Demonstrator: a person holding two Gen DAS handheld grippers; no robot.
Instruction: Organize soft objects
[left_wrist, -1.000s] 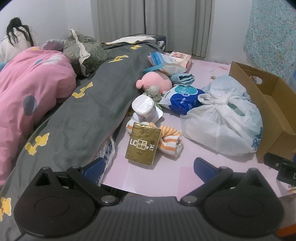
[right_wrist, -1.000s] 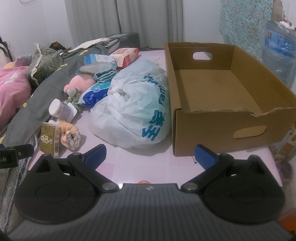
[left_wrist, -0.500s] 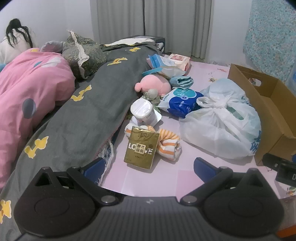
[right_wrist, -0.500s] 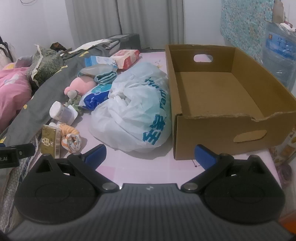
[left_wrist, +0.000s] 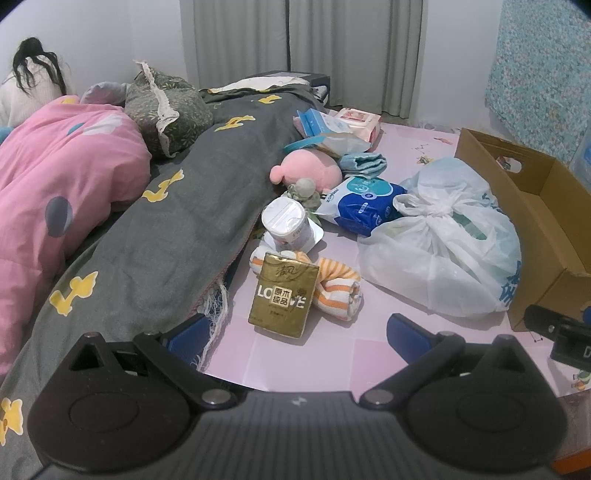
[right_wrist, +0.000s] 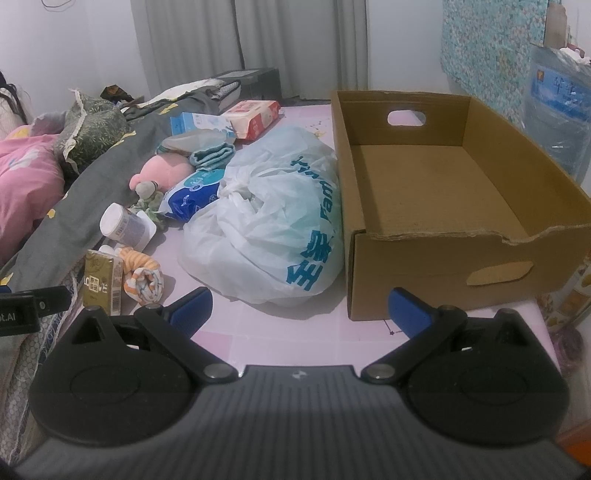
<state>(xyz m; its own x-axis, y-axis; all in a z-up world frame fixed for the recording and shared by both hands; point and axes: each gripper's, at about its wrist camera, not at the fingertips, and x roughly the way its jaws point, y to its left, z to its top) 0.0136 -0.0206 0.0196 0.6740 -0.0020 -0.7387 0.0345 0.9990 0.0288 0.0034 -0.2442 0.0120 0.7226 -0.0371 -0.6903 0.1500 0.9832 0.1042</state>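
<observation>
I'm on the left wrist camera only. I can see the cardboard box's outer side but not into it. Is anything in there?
Observer: No. The right wrist view looks straight into the cardboard box, and its floor is bare.
Operator: Is my right gripper carrying anything?
Observer: No. The right gripper is open and empty, facing the gap between the plastic bag and the box.
Operator: Does the box's near end have a handle hole?
Observer: Only a cutout with its flap in place. The hole in the far wall is open.
</observation>
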